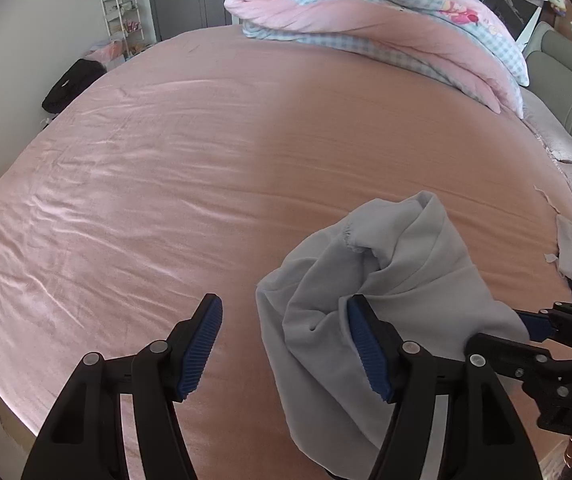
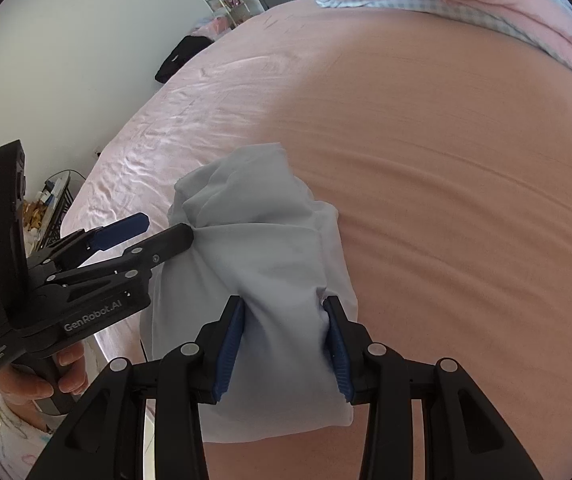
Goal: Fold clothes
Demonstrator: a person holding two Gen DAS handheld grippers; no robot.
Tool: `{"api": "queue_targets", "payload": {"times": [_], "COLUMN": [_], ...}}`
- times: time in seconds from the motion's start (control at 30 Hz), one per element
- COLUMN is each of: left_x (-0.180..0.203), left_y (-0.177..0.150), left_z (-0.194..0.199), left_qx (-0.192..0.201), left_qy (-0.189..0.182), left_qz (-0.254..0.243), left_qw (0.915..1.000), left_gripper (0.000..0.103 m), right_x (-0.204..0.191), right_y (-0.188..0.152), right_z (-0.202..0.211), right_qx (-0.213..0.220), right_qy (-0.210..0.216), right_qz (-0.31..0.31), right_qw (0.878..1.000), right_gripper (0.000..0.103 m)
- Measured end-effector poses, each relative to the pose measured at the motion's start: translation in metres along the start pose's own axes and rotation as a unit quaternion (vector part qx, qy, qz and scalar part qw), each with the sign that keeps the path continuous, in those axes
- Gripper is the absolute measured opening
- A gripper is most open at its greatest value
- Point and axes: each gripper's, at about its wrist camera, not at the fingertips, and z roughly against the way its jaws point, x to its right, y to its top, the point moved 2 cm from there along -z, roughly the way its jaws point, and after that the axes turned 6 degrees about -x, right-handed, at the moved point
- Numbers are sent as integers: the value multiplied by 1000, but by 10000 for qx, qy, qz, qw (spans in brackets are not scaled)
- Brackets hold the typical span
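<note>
**Grey garment bunched between two claws**

Grey cloth hangs in a crumpled bundle just above the bed, its long axis running roughly up and down. Right claw is clamped on its lower folds. Left claw stands apart (one finger pressing into the fabric, the other clear). A pink quilt lies at the far edge; a white shelf stands by the wall.
</note>
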Motion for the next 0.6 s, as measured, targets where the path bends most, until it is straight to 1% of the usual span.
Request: {"api": "queue_targets", "payload": {"times": [0.03, 0.07, 0.13, 0.17, 0.27, 0.3, 0.33, 0.47, 0.5, 0.6], "left_x": [-2, -5, -10, -12, -20, -21, -22, -24, -24, -23], "left_y": [0, -1, -2, -3, -4, -4, -4, -2, -2, 1], "left_z": [-6, -11, -24, -27, -21, -18, -15, -2, 2, 12], "left_qx": [-18, -29, -137, -172, -136, -105, -90, -24, 20, 102], "left_qy": [150, 401, 676, 745, 509, 494, 459, 90, 3, -98], "left_qz": [38, 62, 33, 51, 309, 334, 340, 323, 325, 336], "left_qw": [9999, 9992, 9976, 9971, 9981, 9982, 9983, 9994, 9995, 9993], "left_gripper": [64, 64, 64, 64, 64, 64, 64, 64, 64, 64], "right_x": [1, 1, 2, 3, 6, 6, 5, 4, 3, 1], "right_y": [0, 1, 1, 1, 0, 0, 0, 0, 0, 0], "right_z": [-2, -3, -6, -8, -9, -9, -9, -9, -8, -8], "right_qx": [-10, -21, -42, -56, -75, -70, -66, -64, -59, -52], "right_qy": [4, 9, 17, 34, 44, 25, 14, -22, -45, -127], "right_qz": [-26, -53, -105, -140, -209, -184, -174, -174, -162, -116], "right_qw": [10000, 10000, 9999, 9999, 9997, 9998, 9998, 9998, 9998, 9998], "right_gripper": [40, 40, 40, 40, 40, 40, 40, 40, 42, 42]}}
